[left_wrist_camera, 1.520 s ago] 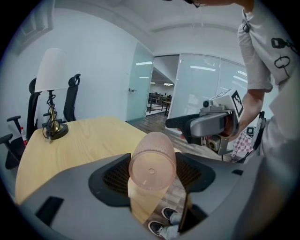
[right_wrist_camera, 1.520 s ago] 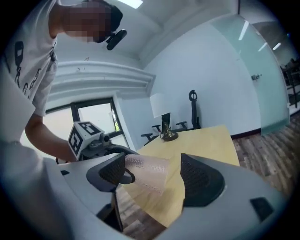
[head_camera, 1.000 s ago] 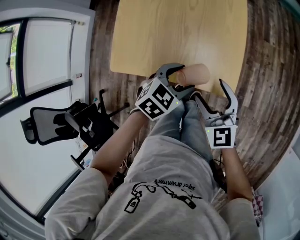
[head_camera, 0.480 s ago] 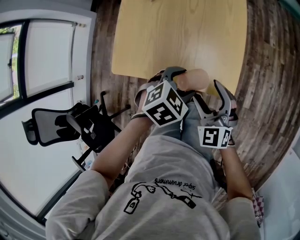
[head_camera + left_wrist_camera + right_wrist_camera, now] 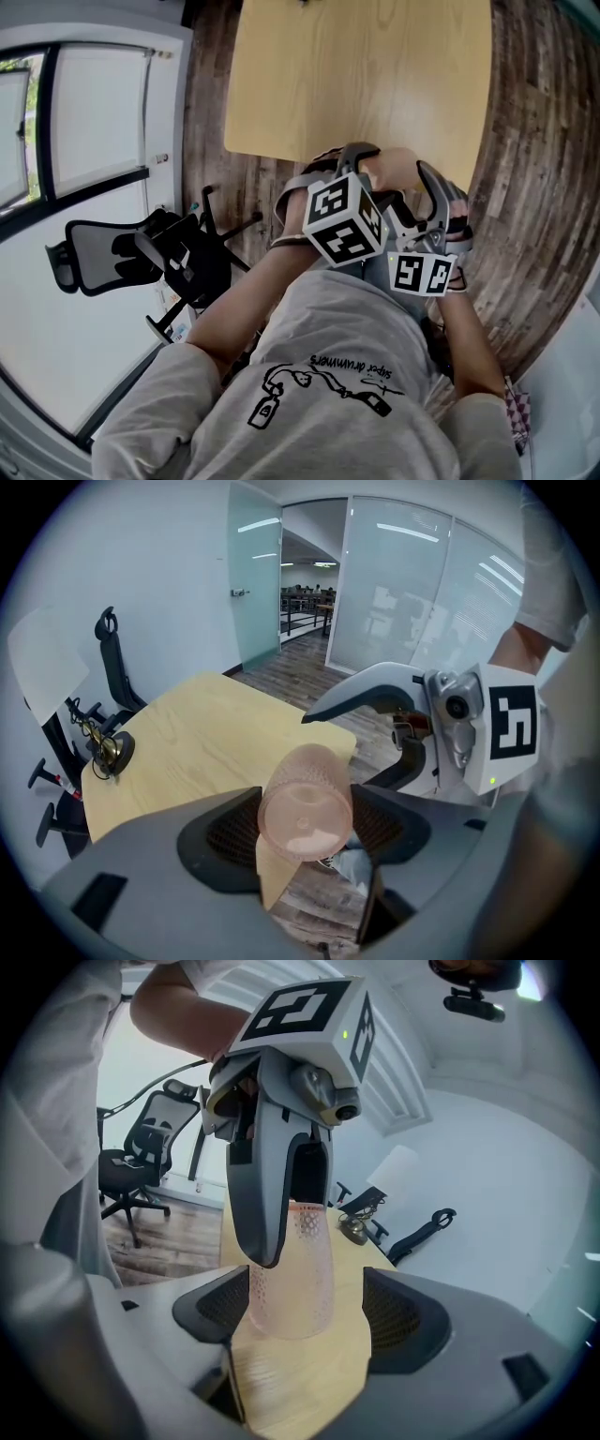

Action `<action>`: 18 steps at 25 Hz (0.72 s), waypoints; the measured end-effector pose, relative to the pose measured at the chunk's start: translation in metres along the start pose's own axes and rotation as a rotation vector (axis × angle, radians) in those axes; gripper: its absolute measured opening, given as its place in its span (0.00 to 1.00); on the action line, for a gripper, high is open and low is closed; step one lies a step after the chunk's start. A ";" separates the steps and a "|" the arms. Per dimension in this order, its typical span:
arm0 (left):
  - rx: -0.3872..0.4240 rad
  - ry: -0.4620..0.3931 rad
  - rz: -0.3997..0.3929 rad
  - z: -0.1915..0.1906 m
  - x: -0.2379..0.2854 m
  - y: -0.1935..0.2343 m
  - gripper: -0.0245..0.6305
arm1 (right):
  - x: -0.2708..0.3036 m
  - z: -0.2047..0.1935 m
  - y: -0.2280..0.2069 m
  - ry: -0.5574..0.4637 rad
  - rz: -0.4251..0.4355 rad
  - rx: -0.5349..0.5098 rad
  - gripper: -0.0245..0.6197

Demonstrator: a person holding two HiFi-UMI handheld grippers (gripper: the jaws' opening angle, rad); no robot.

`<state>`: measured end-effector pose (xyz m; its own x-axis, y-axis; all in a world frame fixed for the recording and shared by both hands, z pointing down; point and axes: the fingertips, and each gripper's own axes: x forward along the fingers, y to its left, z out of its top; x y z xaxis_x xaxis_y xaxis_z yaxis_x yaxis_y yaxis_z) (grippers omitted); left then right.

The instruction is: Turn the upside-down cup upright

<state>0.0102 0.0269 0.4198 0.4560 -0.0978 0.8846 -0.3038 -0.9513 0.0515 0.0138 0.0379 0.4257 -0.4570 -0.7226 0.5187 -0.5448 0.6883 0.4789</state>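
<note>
Left tool [image 5: 305,829] clamps a pink dimpled cup [image 5: 305,799] sideways above the wooden surface [image 5: 187,747]. Right tool [image 5: 306,1312], jaws wide, straddles it, probably to finish the turn.

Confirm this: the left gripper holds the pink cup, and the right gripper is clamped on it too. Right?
Not quite. The left gripper holds the pink cup, but the right gripper is open: the right gripper view shows its jaws apart around the cup.

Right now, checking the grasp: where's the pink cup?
Head view, centre: the cup, clamped in the left gripper above the table's near edge, between the right gripper's open jaws.
</note>
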 end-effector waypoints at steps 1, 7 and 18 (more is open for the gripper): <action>0.005 0.003 0.000 0.001 0.000 0.000 0.49 | 0.001 0.000 0.001 0.004 0.000 -0.009 0.58; 0.036 0.015 -0.013 0.008 0.000 -0.009 0.49 | 0.003 -0.001 0.005 0.023 0.006 -0.026 0.58; 0.068 -0.007 -0.024 0.018 0.000 -0.018 0.49 | 0.006 -0.013 0.006 0.060 0.010 -0.021 0.58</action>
<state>0.0314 0.0390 0.4106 0.4687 -0.0765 0.8800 -0.2355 -0.9710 0.0410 0.0170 0.0383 0.4412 -0.4187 -0.7111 0.5649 -0.5255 0.6970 0.4879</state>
